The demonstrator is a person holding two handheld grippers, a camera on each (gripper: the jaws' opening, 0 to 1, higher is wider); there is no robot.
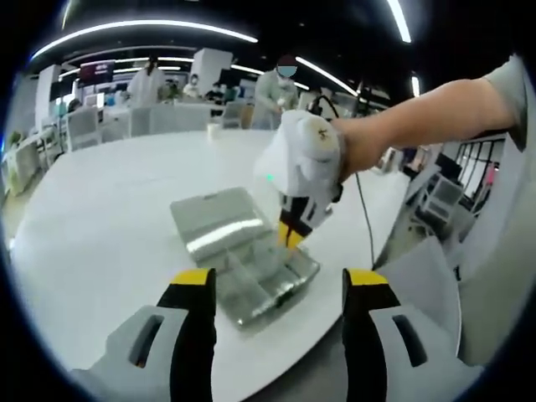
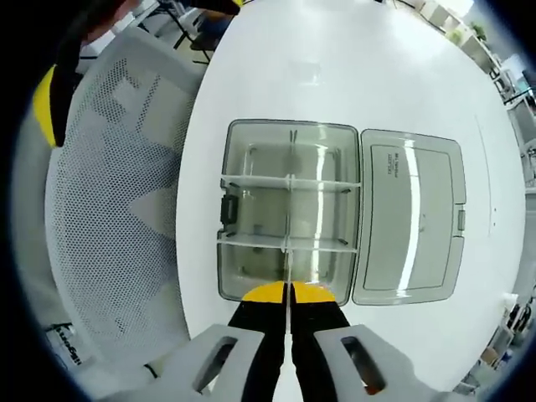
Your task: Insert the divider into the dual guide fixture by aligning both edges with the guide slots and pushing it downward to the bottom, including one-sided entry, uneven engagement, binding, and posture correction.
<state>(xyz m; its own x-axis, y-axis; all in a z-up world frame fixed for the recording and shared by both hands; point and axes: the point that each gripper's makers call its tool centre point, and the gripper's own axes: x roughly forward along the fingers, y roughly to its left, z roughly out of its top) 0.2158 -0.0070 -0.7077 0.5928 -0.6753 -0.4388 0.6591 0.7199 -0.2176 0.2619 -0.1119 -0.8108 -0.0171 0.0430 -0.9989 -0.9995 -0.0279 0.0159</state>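
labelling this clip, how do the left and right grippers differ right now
The left gripper hangs open above the table edge, jaws wide apart and holding nothing; the right gripper is shut on the thin clear divider, right over the open box. Both have black jaws with yellow tips.

Left gripper view: low over table (image 1: 100, 226), looking across at clear box (image 1: 243, 251), near. Right gripper view: straight down, close above. Both share box.
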